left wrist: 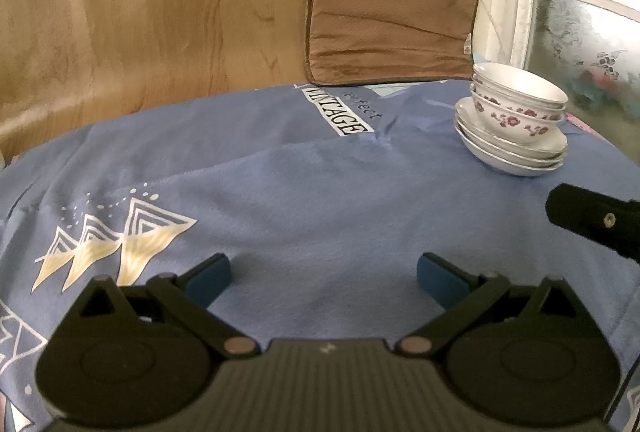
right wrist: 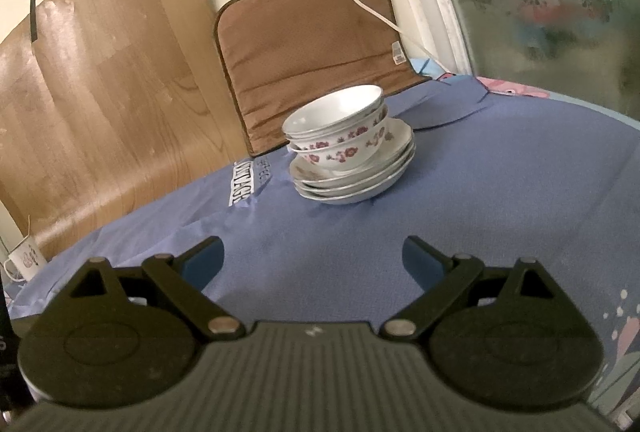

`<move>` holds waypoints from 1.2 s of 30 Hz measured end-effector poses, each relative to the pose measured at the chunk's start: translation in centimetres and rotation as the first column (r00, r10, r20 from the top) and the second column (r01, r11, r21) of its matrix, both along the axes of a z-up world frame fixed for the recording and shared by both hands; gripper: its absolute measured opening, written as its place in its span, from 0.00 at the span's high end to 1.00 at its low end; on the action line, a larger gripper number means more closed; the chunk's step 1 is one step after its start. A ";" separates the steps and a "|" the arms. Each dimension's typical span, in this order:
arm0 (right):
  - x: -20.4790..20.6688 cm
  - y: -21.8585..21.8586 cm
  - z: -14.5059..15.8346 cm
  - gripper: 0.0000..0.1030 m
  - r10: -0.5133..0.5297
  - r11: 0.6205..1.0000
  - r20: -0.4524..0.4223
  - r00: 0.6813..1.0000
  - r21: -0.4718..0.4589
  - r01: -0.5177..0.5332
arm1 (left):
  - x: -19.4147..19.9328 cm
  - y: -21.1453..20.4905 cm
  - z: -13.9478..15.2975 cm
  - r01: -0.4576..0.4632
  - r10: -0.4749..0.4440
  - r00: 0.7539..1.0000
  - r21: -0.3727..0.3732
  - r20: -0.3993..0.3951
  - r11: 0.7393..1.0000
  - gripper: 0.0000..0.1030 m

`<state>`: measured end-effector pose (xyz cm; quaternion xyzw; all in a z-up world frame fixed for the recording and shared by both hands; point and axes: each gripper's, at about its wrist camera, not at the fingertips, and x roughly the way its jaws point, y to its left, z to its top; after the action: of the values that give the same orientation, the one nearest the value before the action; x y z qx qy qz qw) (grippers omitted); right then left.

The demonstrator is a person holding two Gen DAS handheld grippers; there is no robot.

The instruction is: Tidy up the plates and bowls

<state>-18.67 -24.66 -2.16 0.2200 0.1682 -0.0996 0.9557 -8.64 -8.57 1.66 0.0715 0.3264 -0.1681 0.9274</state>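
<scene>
Right wrist view looks almost straight at the stack of white floral porcelain bowls (right wrist: pixel 340 140) sitting on a pile of shallow white plates (right wrist: pixel 356 176), which rests on the blue printed cloth (right wrist: pixel 500 192) covering the counter, in front of a brown padded cushion (right wrist: pixel 304 52) leaning against the wall. The right tool (right wrist: pixel 312 260) has its blue-padded fingers (right wrist: pixel 204 264) spread wide apart with nothing between them, and the stack lies directly ahead of that gap, a little way off. From the left wrist view the same bowls (left wrist: pixel 520 100) and plates (left wrist: pixel 516 152) sit well off to the right and farther away, while the left tool (left wrist: pixel 324 280) also stands wide apart and holds nothing, facing bare cloth. A black part of the right tool's body (left wrist: pixel 592 224) enters at that view's right edge, between the left tool and the stack. Judging by this, the right hand is the nearer and better aligned one: a straight advance would bring its fingers to the bowl rims, whereas the left would have to swing rightward across the cloth first.
</scene>
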 end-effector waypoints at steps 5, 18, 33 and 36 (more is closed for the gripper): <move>0.0 0.1 0.0 0.05 -0.003 1.000 -0.005 1.000 0.004 0.003 | 0.1 0.0 -0.1 -0.003 0.003 1.000 0.004 -0.005 1.000 0.00; 0.2 0.2 -0.1 0.05 0.000 1.000 -0.012 1.000 0.007 0.000 | 0.2 0.2 -0.2 0.008 -0.008 1.000 -0.001 -0.003 1.000 0.00; 0.2 0.3 -0.2 0.05 0.001 1.000 -0.008 1.000 0.002 -0.001 | 0.0 0.4 0.0 -0.019 0.019 1.000 -0.019 0.007 1.000 0.00; 0.2 0.3 -0.2 0.05 0.001 1.000 -0.005 1.000 0.000 -0.001 | 0.0 0.4 0.1 -0.025 0.025 1.000 -0.019 0.011 1.000 0.00</move>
<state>-18.48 -24.36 -2.33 0.2197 0.1707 -0.0999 0.9553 -8.64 -8.13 1.73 0.0597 0.3202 -0.1589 0.9320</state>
